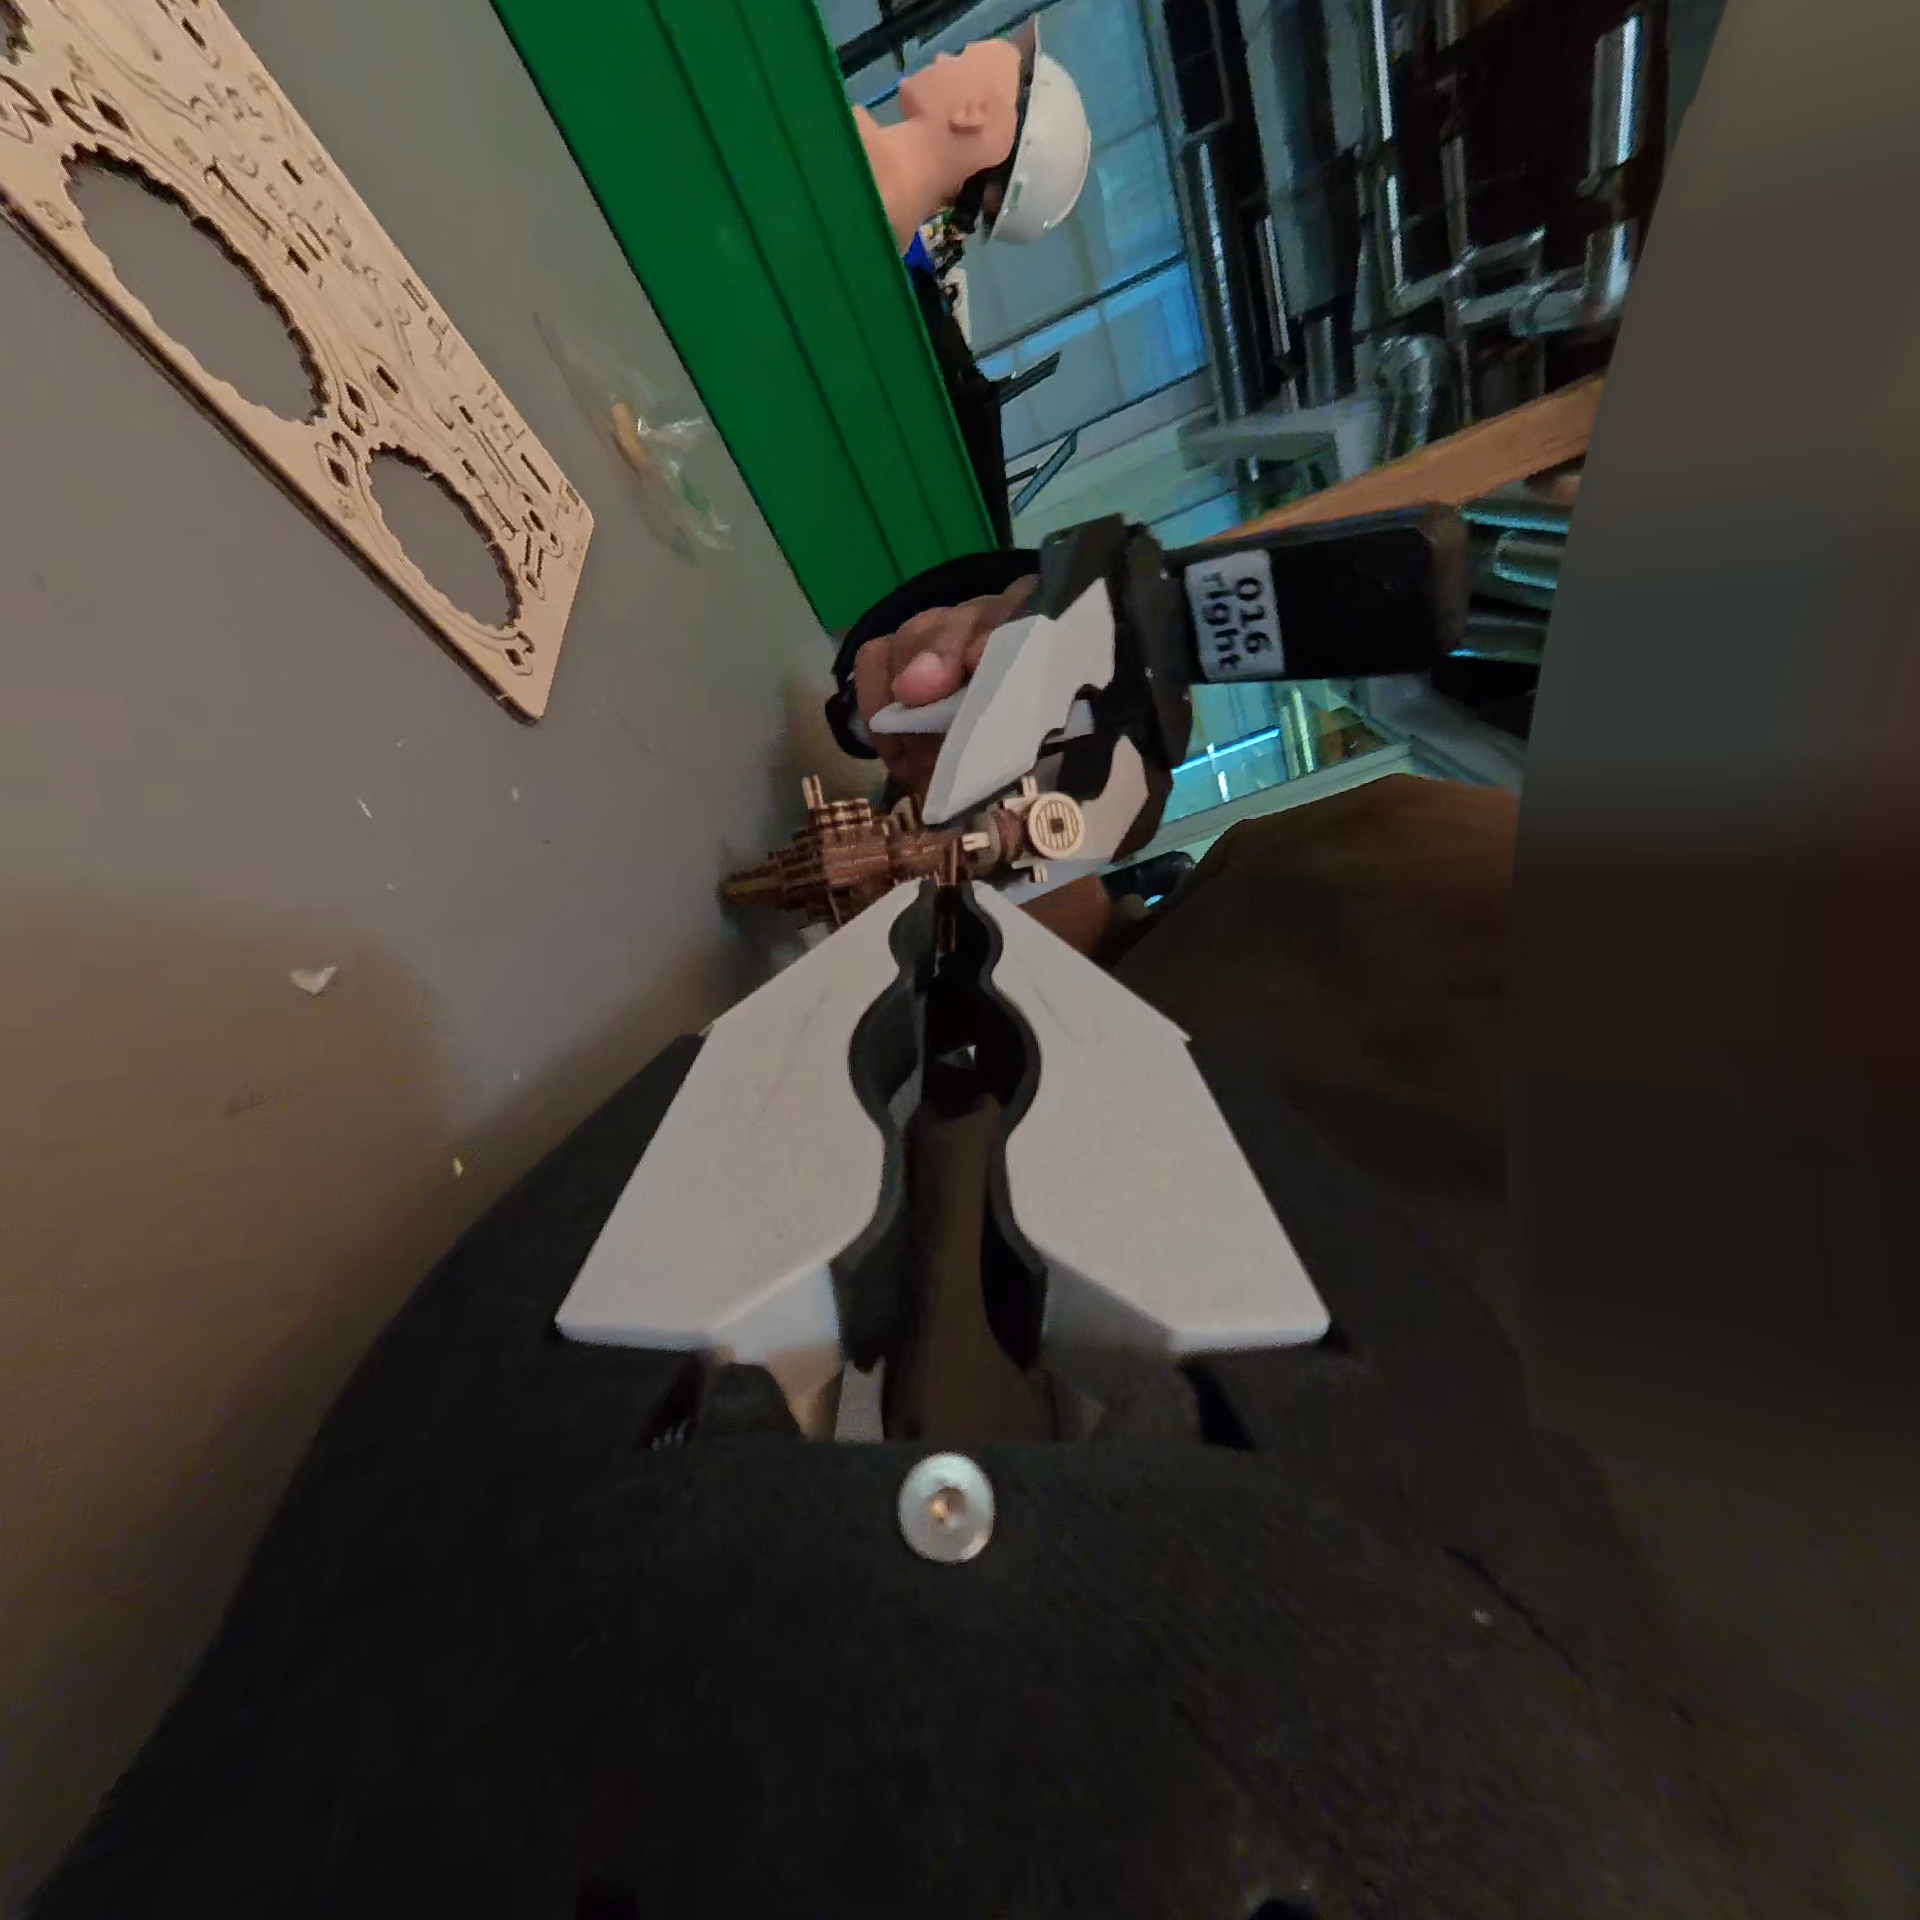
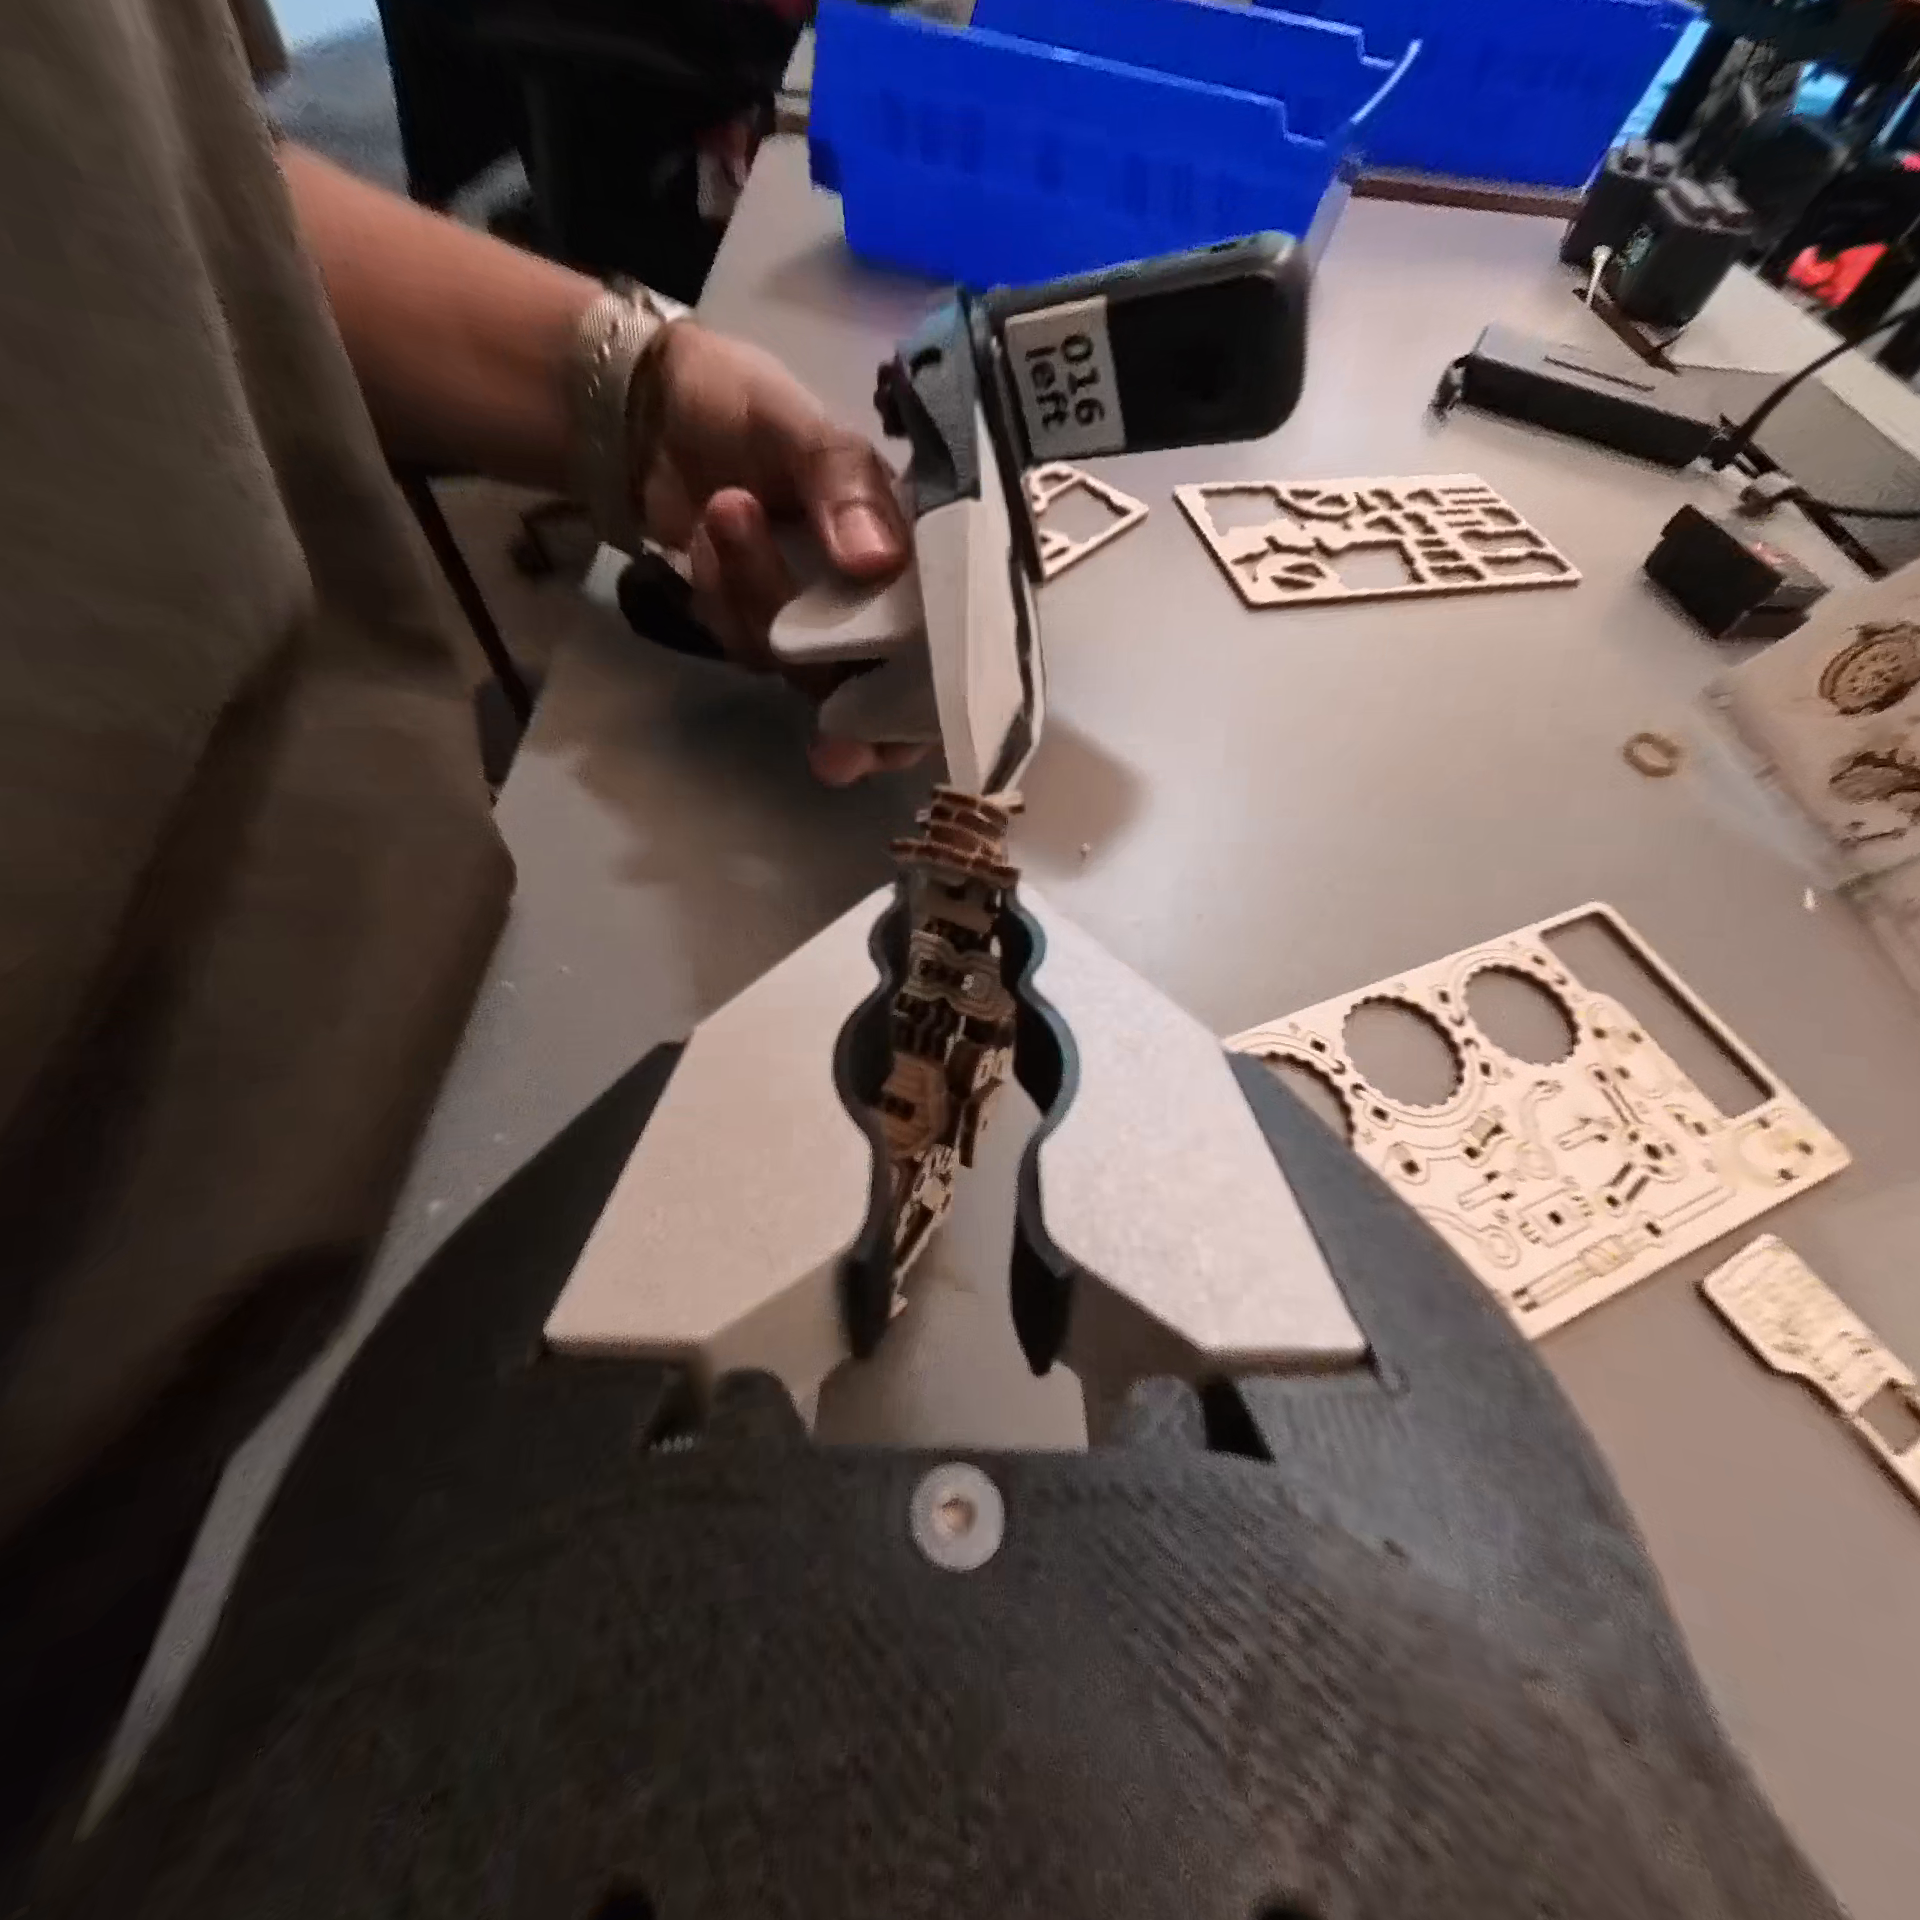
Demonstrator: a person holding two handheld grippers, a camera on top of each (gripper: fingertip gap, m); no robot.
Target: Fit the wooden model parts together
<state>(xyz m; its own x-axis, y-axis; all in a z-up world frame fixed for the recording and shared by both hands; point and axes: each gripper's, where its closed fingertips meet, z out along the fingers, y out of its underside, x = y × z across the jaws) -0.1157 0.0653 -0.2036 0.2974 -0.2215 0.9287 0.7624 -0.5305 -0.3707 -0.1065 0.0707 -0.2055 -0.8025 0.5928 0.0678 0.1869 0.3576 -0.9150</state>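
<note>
The partly built wooden model stands between the fingers of my right gripper, which is shut on it above the grey table. In the left wrist view the model shows sideways, with a round wooden end, and the right gripper clamps it. My left gripper is shut on a thin small wooden part, whose tip touches the model's middle. In the right wrist view the left gripper comes down from above onto the model's stepped top.
Punched-out plywood sheets lie on the table. A small clear bag lies beside a green board. Blue bins stand at the back. A black box sits at right. The person's hand and body are at left. The grippers are tip to tip, or close to it.
</note>
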